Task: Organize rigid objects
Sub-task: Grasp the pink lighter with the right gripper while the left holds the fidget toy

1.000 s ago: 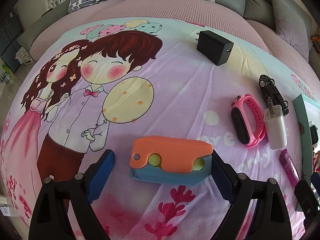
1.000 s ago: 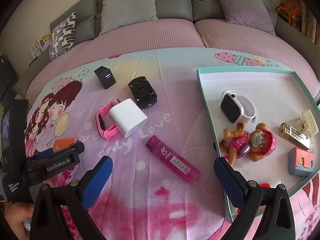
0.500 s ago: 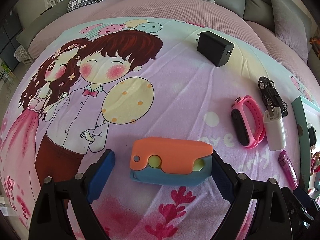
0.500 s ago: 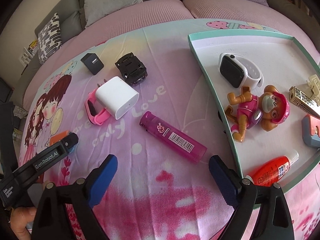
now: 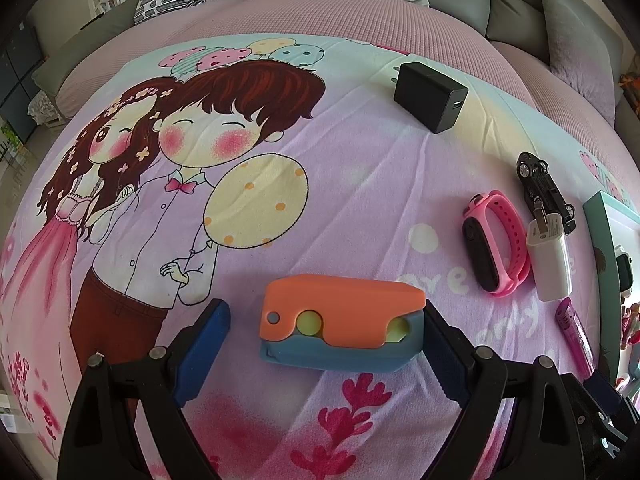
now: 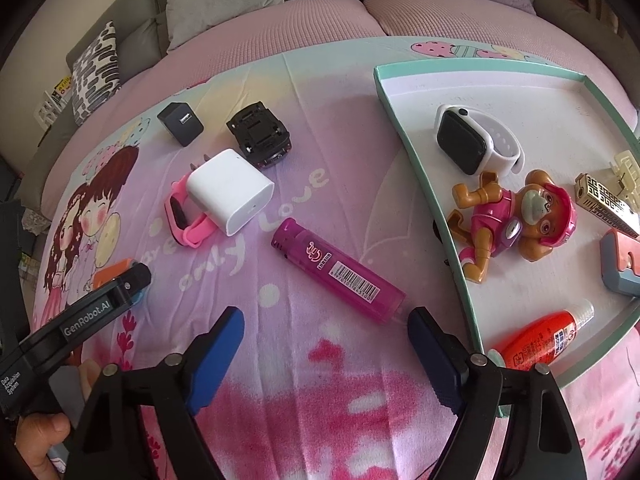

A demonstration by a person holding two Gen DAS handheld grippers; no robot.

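An orange-and-blue folding toy lies on the cartoon-print blanket between the fingers of my left gripper. This gripper is open: its right pad sits at the toy's right end, and its left pad stands clear of the toy. My right gripper hovers just short of a purple lighter. Its jaws are closing. The lighter's near end lies close to the right fingertip and neither pad presses on it. A teal-rimmed tray at the right holds a white smartwatch, a dog figure and a red tube.
Loose on the blanket are a white charger resting on a pink wristband, an upturned black toy car and a black charger. Grey cushions line the back. A hand holds the left gripper at the lower left.
The right gripper has come nearer to the purple lighter and its fingers have drawn closer together. The left gripper and the orange-and-blue toy have not moved.
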